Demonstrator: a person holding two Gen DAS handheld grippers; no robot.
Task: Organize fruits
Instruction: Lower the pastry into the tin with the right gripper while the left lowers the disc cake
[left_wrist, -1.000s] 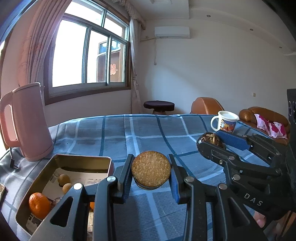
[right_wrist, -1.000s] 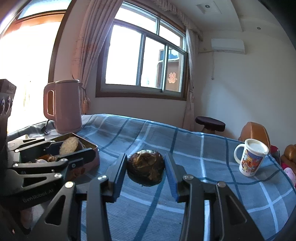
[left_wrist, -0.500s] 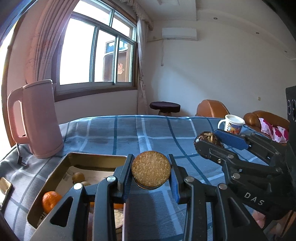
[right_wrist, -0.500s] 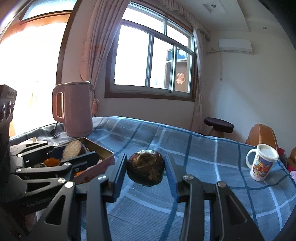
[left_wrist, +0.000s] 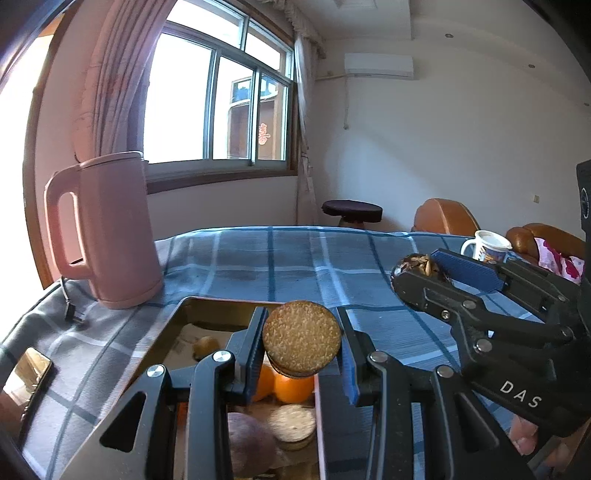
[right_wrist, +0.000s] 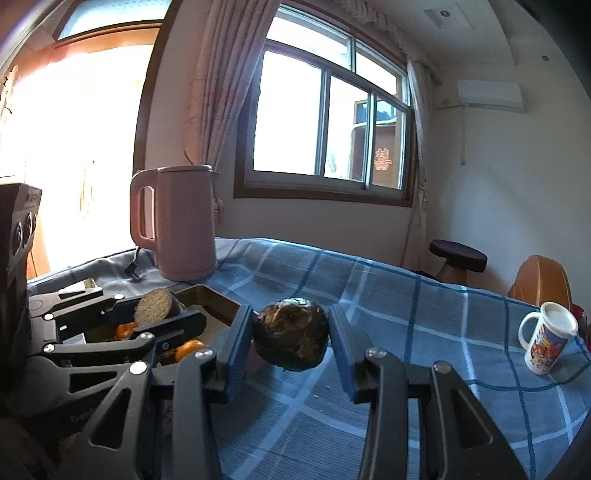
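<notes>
**Both grippers loaded, carry to the tin in progress**

Step in hand: transport. Left gripper (left_wrist: 302, 345) is clamped on a round, flat, sesame-crusted disc (left_wrist: 301, 343), held on edge between the blue pads, face toward the camera. It hangs over the near end of the open metal tin (left_wrist: 207, 308). Right gripper (right_wrist: 291, 341) is clamped on a dark, rounded fruit (right_wrist: 291, 339) with a dried, leafy top, carried clear above the blue checked cloth (right_wrist: 424, 321), beside the tin's right wall and not yet over it.

Next move, as I judge it: lower the disc into a free patch of the tin and part the jaws only once it is close to the floor. The right hand must then come across over the rim. The two tools are near each other, so going in one at a time looks safer.

View differences:
- Left wrist view looks down into the tin: oranges (left_wrist: 293, 387) directly under the held disc, a second flat disc (left_wrist: 291, 426), a purplish fruit (left_wrist: 251, 446), a small brownish fruit (left_wrist: 205, 345) further back. Bare floor shows toward the far end.
- Right wrist view shows the left tool side-on over the tin, which confirms its placement; tin contents mostly hidden by it.
- Whether the disc is fruit at all is unclear; it reads more like a biscuit.

Pink kettle (left_wrist: 105, 229) stands just beyond the tin; mug (right_wrist: 546, 341) well apart on the right.
</notes>
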